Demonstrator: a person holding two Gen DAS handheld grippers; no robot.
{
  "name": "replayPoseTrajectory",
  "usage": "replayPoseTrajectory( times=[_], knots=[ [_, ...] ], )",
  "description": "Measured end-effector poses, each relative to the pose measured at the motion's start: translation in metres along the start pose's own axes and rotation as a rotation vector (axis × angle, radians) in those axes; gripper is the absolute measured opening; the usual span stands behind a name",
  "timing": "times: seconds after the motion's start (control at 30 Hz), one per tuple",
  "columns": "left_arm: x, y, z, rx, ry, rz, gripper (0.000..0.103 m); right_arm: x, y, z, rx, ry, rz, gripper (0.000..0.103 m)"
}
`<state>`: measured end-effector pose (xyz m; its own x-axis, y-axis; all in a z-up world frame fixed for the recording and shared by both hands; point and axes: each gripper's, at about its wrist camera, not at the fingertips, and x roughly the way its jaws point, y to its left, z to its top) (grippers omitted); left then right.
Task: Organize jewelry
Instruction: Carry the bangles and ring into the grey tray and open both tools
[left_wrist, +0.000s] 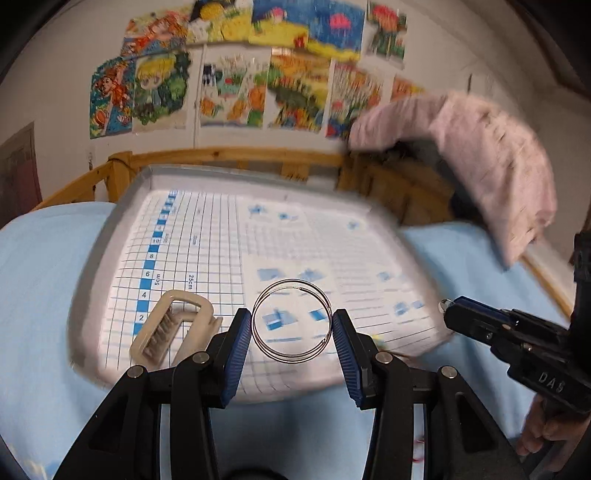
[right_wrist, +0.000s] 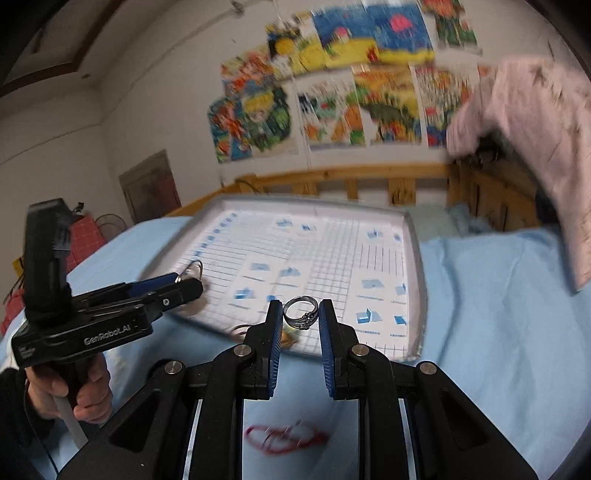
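Observation:
My left gripper (left_wrist: 291, 321) is shut on a thin silver double-loop bangle (left_wrist: 271, 295), held above the near edge of the gridded white tray (left_wrist: 122, 206). It also shows in the right wrist view (right_wrist: 184, 282), with the bangle (right_wrist: 197, 266) at its tips. My right gripper (right_wrist: 300, 317) is shut on a small silver ring (right_wrist: 293, 304) with a beaded top, above the tray's (right_wrist: 415, 236) near edge. In the left wrist view the right gripper (left_wrist: 448, 308) shows at the right with the ring's top (left_wrist: 442, 305) at its tip. A beige hair claw clip (left_wrist: 173, 325) lies on the tray's near left.
The tray rests on a light blue bedsheet (left_wrist: 40, 266). A red string loop (right_wrist: 288, 435) lies on the sheet below my right gripper. A wooden bed rail (left_wrist: 236, 155) runs behind the tray. A pink cloth (left_wrist: 491, 162) hangs at the right.

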<state>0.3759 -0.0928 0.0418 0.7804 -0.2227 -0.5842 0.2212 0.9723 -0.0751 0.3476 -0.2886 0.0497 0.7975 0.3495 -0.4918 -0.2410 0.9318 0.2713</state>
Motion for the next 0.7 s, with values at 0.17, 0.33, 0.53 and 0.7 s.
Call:
replayPoseTrajectory(
  times=[0.17,0.33,0.53,0.7],
  knots=[
    [0.019,0.000,0.000,0.027,0.035,0.000,0.043,0.046,-0.022,0.002,0.117,0.106,0.020,0.018],
    [0.026,0.004,-0.008,0.007,0.054,0.006,0.043,0.063,-0.020,-0.002,0.117,0.141,-0.019,0.018],
    [0.018,0.006,-0.009,-0.006,0.001,-0.017,0.060,0.065,-0.018,-0.007,0.100,0.162,-0.072,0.018],
    [0.010,0.010,-0.009,-0.042,-0.038,-0.030,0.067,0.050,-0.028,-0.005,0.138,0.123,-0.081,0.030]
  ],
)
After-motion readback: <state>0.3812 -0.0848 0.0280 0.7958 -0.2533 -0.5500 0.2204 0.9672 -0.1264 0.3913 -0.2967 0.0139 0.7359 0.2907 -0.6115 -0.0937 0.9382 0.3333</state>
